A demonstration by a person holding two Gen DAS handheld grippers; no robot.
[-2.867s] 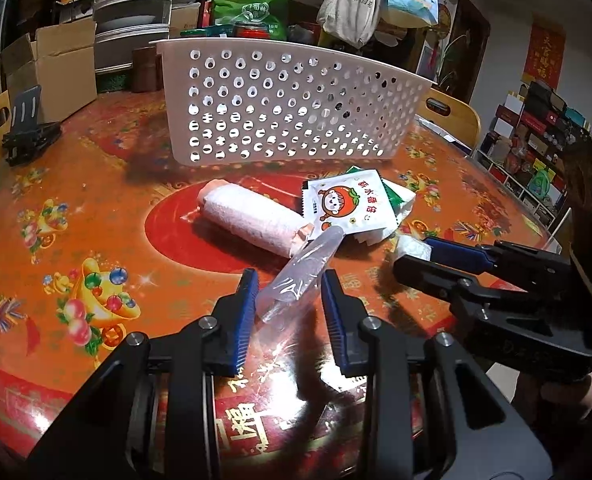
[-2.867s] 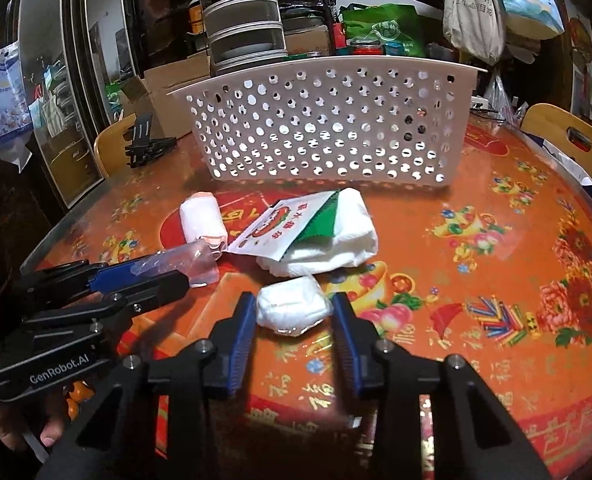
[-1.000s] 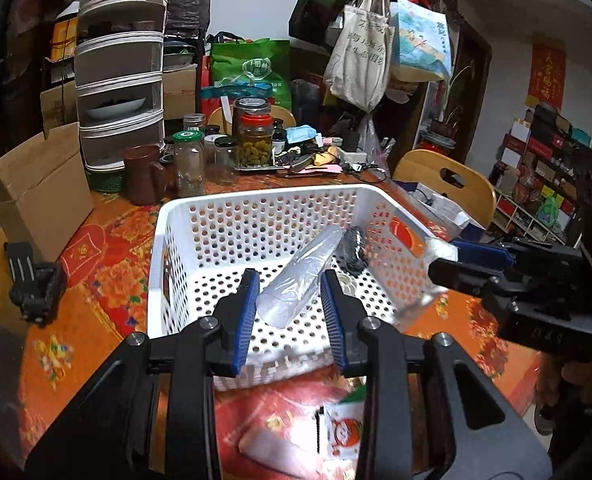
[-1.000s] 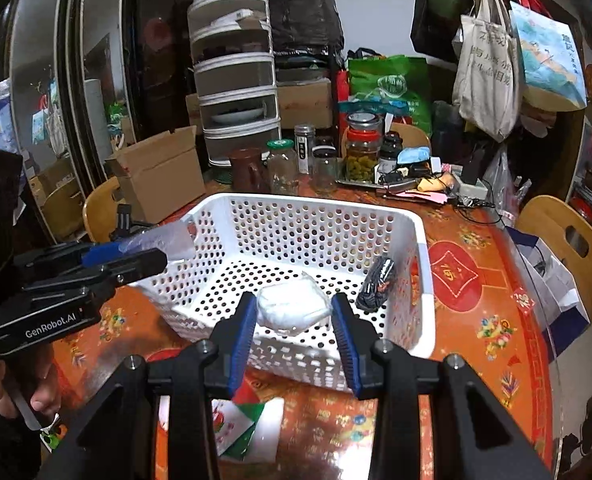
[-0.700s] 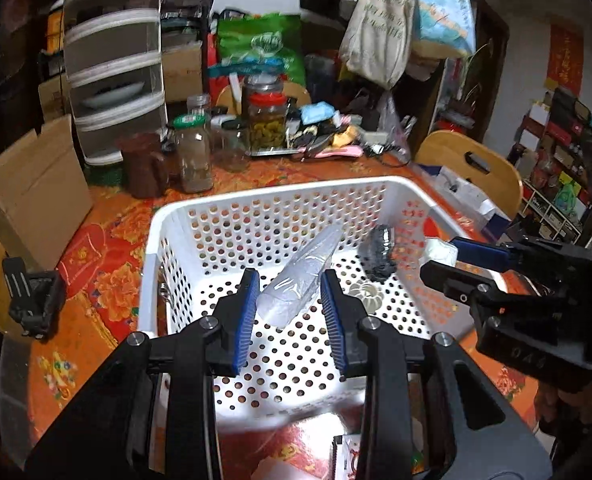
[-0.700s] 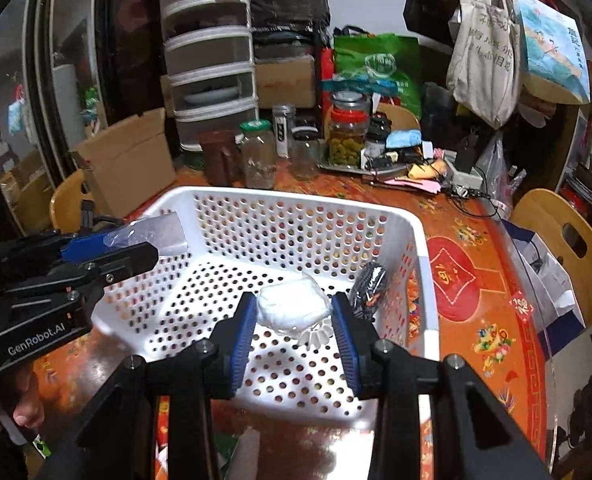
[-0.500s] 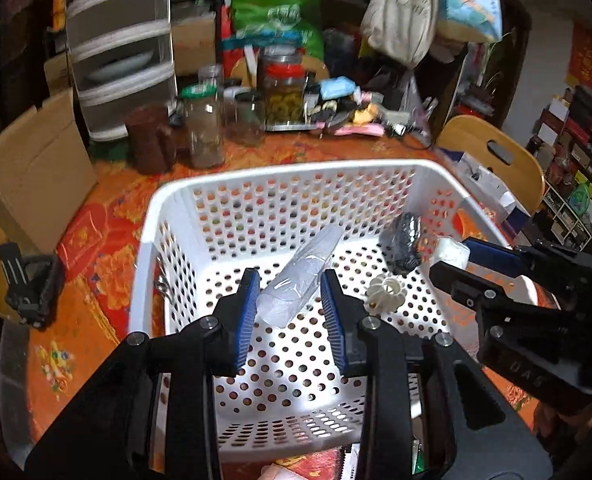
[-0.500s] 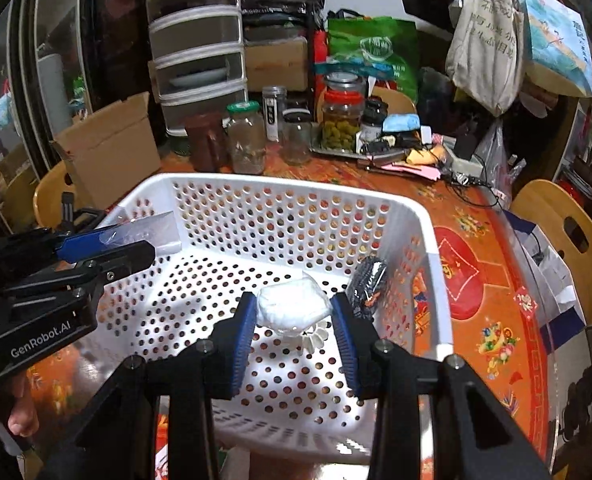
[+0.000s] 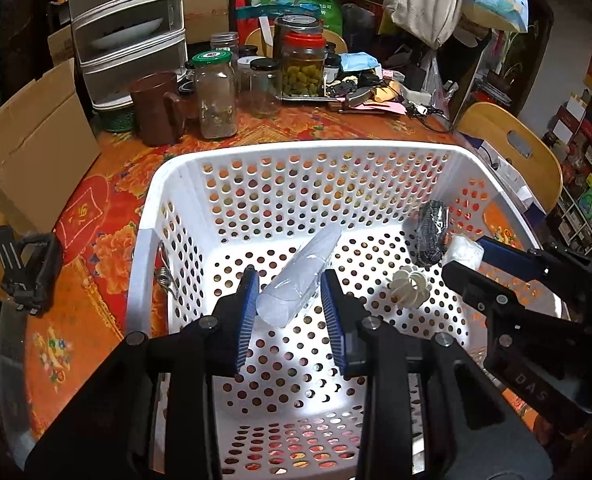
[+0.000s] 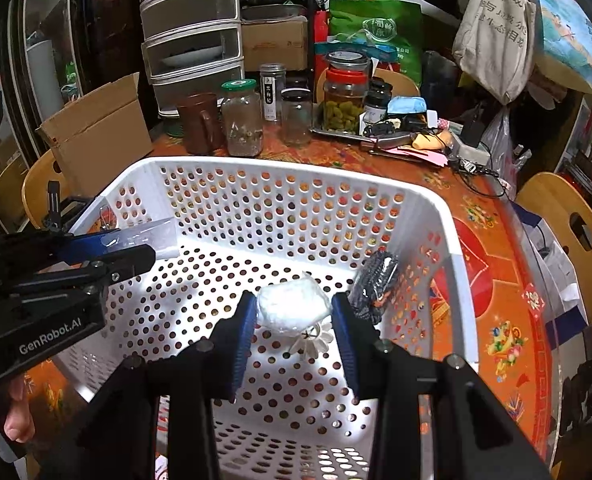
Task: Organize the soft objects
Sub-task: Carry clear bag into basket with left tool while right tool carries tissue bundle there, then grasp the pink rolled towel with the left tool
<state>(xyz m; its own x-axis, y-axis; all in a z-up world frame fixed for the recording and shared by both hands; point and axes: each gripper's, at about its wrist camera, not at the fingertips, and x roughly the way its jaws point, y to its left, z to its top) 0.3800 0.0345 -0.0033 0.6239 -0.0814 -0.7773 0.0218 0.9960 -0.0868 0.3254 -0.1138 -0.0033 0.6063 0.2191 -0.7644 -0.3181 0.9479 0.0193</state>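
Note:
A white perforated basket (image 9: 176, 184) stands on the red patterned table; it also shows in the right wrist view (image 10: 427, 200). My left gripper (image 9: 290, 300) is shut on a clear plastic tube-shaped packet (image 9: 299, 276) and holds it above the basket floor. My right gripper (image 10: 294, 316) is shut on a white wrapped soft bundle (image 10: 294, 306), also over the basket. A black mesh item (image 10: 375, 284) and a white flower-shaped piece (image 9: 409, 284) lie inside the basket. The right gripper also shows in the left wrist view (image 9: 467, 256).
Glass jars (image 9: 216, 92), a brown mug (image 9: 156, 108), a cardboard box (image 9: 36, 144) and stacked drawers (image 9: 128, 28) crowd the far side of the table. A black clamp (image 9: 28, 264) sits to the left. Wooden chairs (image 10: 567, 232) stand on the right.
Both grippers have carried their items from the table up and forward over the basket, and have sunk lower toward its floor in the last second. Both grips are unchanged.

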